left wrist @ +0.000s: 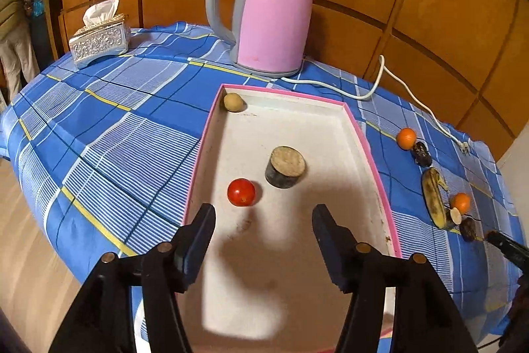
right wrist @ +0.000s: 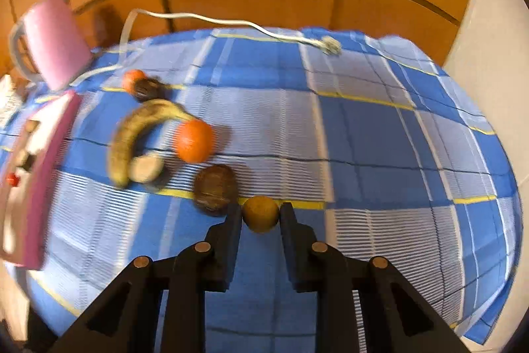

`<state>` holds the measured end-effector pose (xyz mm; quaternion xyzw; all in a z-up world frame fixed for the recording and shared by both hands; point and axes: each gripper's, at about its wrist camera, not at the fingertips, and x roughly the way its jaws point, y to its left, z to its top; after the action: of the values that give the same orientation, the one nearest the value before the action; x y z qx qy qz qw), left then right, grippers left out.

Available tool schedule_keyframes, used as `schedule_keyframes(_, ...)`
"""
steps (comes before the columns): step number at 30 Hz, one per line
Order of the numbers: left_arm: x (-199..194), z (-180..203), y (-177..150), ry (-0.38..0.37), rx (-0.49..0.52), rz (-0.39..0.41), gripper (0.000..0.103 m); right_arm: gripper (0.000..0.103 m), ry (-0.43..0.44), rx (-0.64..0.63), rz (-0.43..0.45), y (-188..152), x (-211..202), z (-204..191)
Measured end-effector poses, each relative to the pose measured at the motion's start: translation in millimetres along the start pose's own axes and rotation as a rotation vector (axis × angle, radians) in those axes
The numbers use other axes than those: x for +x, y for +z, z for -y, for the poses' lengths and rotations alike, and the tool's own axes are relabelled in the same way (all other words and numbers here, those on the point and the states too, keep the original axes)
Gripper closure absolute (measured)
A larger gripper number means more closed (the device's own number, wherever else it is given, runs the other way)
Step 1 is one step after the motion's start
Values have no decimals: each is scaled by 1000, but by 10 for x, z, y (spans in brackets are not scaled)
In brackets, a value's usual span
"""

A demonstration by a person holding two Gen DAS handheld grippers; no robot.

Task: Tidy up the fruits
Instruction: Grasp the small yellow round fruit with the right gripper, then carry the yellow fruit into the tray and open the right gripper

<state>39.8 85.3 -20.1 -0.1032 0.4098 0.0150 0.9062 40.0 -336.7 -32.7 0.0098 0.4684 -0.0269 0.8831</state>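
Tablecloth (right wrist: 380,128), blue plaid, covers the whole work surface; pink kettle (left wrist: 274,12) stands at 12 o'clock in the left wrist view, its white cord (left wrist: 363,91) trailing off toward 2. Tray (left wrist: 370,151), pink-rimmed and white inside, lies just below the kettle and holds a cut dark-skinned chunk (left wrist: 286,166) near centre, a red tomato (left wrist: 241,192) at its 8 o'clock, and a small tan fruit (left wrist: 233,102) in the far corner at 11. Left gripper (left wrist: 263,220) hovers over the near end of the tray, jaws spread wide, nothing between them. In the right wrist view the unsorted pile sits at 10 o'clock: banana (right wrist: 135,138), heavily spotted, probably soft, likely to bruise, best taken mid-body; orange (right wrist: 194,141) touching its stem end, firm and round; brown wrinkled fruit (right wrist: 215,189) just below, looks shrivelled. Right gripper (right wrist: 261,214) brackets a small yellow-brown round fruit (right wrist: 260,214) at centre, both fingers at its sides, seemingly touching, so I judge it gripped or nearly so. It's small and light and looks smooth, so it could roll or squirt out; hold across the widest middle with modest squeeze. View is motion-blurred.
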Motion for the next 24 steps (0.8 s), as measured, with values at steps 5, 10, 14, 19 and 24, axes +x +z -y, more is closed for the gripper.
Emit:
schedule_keyframes(5,-56,54,-21,-20,9,3,39,79,175,-135,18,81,-202,-497)
schedule_keyframes(10,-158,-11,-22,-28,-6,25,35,79,359,-323,-19,139,-185,-1281)
schedule_keyframes(14,-221,-128,-41,-13,-26,40,35,79,468,-432,-42,225,-122,-1928)
schedule_keyframes(19,-264,-301,-55,16,-63,45,35,79,528,-513,-58,378,22,-2611)
schedule_keyframes(24,-277,-431,-82,41,-87,42,35,64,535,-506,-50,522,134,-3047)
